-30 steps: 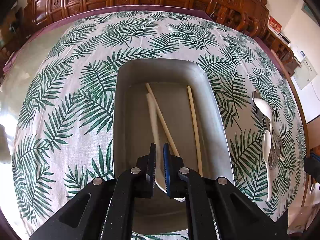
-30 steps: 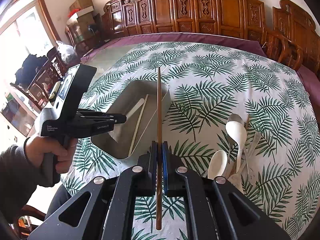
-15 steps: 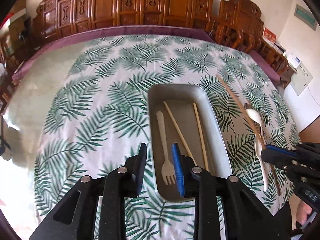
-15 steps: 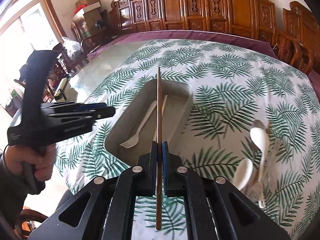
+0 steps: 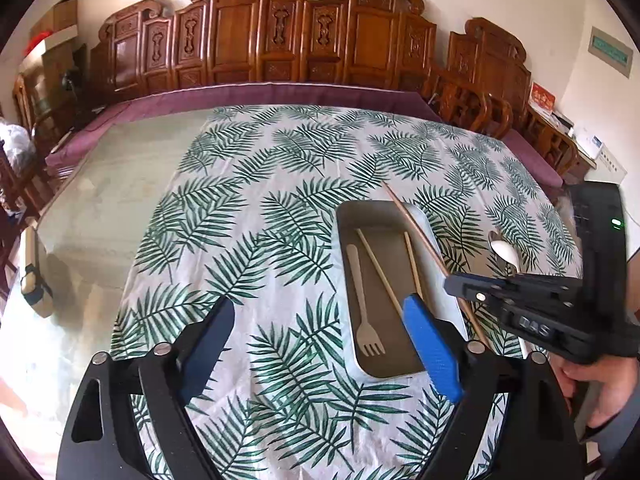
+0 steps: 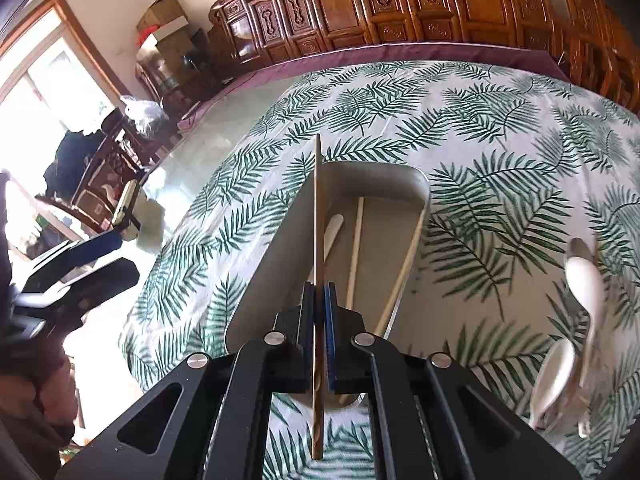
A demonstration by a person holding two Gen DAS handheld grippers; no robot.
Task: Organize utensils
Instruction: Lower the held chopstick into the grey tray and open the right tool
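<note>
The tray (image 5: 382, 216) already holds a fork (image 5: 362, 300) and two pale chopsticks (image 5: 378, 270), just ahead of the left tongs (image 5: 320, 344), whose jaws have just been opening and now stand wide with nothing between them. The right tongs (image 6: 319, 320) are clenched on a dark chopstick (image 6: 317, 208) above the tray, not yet dropped in. Spoons (image 6: 582, 276) to their right still wait on the desk (image 6: 480, 120)

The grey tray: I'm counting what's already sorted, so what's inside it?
Inside the grey tray lie a pale fork and two light chopsticks. Its near right corner is hidden behind the left gripper.
</note>
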